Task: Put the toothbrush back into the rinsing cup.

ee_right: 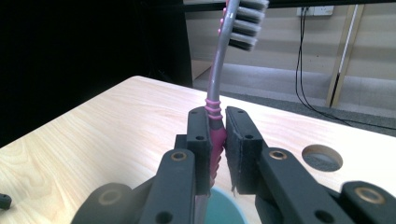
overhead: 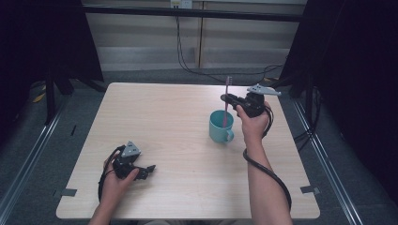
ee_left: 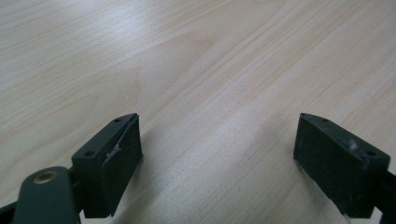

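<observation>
A pink and grey toothbrush [overhead: 227,101] stands upright, bristles up, its lower end inside a teal mug [overhead: 220,127] right of the table's centre. My right gripper [overhead: 228,98] is shut on the pink handle above the mug. In the right gripper view the two black jaws pinch the toothbrush [ee_right: 216,121] just over the mug's rim [ee_right: 224,205]. My left gripper [overhead: 149,169] rests low near the table's front left. Its jaws stand open around my left gripper's midpoint [ee_left: 217,149], with only bare wood between them.
The light wooden table [overhead: 164,122] has a round cable hole [ee_right: 322,157] beyond the mug. Black curtains flank both sides. Cables hang on the wall behind, and the right gripper's cable [overhead: 267,173] trails along the forearm.
</observation>
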`<state>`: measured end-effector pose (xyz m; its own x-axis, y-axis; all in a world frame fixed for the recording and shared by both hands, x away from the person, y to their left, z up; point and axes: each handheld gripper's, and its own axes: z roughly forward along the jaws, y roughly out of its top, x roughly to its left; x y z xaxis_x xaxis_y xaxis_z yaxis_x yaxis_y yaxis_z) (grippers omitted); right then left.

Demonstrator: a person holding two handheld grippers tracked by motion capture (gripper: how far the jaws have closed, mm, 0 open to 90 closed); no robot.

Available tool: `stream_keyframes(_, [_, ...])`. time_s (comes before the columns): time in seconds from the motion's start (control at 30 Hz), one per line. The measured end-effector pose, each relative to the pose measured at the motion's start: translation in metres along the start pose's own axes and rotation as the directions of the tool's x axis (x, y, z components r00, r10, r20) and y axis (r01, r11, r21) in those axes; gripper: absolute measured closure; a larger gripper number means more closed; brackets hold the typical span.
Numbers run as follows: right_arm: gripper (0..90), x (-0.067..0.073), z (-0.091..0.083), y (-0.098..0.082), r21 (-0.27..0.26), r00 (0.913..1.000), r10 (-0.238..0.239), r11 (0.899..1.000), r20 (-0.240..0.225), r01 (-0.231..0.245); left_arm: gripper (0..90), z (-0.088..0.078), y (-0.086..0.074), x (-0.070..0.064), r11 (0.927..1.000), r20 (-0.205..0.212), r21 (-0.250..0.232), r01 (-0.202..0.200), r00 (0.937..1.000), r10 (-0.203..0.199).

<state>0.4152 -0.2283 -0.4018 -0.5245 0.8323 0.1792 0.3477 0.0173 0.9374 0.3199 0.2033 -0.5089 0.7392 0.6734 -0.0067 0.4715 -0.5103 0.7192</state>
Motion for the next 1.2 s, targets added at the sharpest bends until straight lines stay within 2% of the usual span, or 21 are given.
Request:
stream_keyframes(0.5, [80.7, -0.001, 0.004, -0.018, 0.017, 0.9999, 0.012, 1.0, 0.002, -0.012, 14.9, 0.0, 0.0, 0.0, 1.0, -0.001, -0.003, 0.001, 1.0, -0.001])
stream_keyframes(0.63, [80.7, -0.001, 0.004, -0.02, 0.031, 1.0, 0.0, 1.0, 0.0, 0.0, 14.9, 0.0, 0.0, 0.0, 1.0, 0.0, -0.003, 0.001, 1.0, -0.001])
stream_keyframes(1.2, [80.6, -0.004, 0.001, -0.035, 0.018, 0.9998, 0.021, 1.0, -0.005, -0.021, 14.8, 0.0, 0.0, 0.0, 1.0, 0.002, -0.002, -0.002, 1.0, 0.002])
